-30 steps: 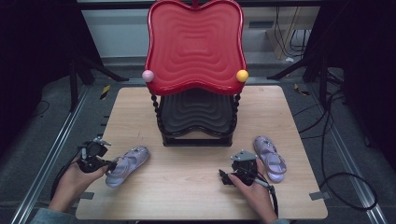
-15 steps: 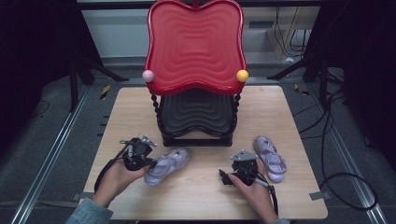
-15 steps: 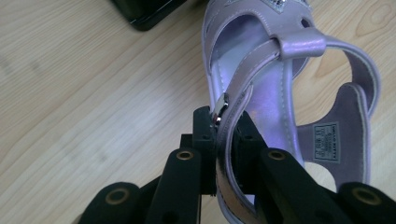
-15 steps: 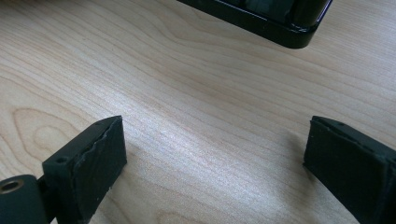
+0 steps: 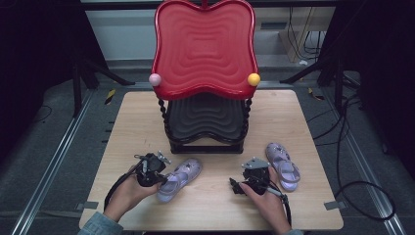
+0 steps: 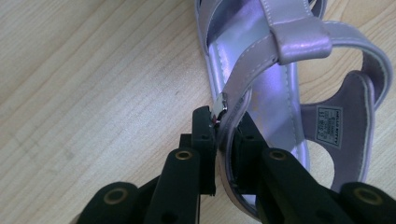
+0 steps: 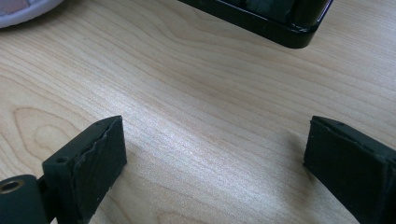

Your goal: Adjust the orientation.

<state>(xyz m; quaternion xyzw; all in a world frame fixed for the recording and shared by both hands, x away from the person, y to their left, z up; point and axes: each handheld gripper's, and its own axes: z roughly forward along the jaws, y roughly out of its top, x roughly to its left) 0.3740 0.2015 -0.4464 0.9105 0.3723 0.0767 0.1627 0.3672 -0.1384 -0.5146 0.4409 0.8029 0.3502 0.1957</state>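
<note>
Tabletop (image 5: 127,127): pale wood, square, on a dark floor with cables.

Stand (image 5: 205,117): two tiers, at the tabletop's far middle. Upper tray (image 5: 204,49) red, rippled, tilted up toward you, with a pink ball (image 5: 154,80) at its left corner and a yellow ball (image 5: 253,79) at its right. Lower tray (image 5: 205,115) black, rippled, between twisted black posts.

Left sandal (image 5: 178,178): lilac, lying on the tabletop in front of the stand's left side, toe pointing toward the stand. Your left tongs (image 5: 161,177) are closed on it; the left gripper view shows the jaws pinching its side strap (image 6: 243,93) just below a small metal buckle (image 6: 219,105), the insole (image 6: 275,121) running away from you.

Right sandal (image 5: 283,166): lilac, lying flat to the right of the stand's front, just beside your right hand (image 5: 262,196), not touching the tongs.

Right tongs (image 5: 235,186): resting low over bare tabletop, pointing left, jaws spread wide with nothing between them. The right gripper view shows wood grain between the jaws, the stand's black base (image 7: 261,18) ahead, and a pale sandal edge (image 7: 23,11) at the upper left corner.
</note>
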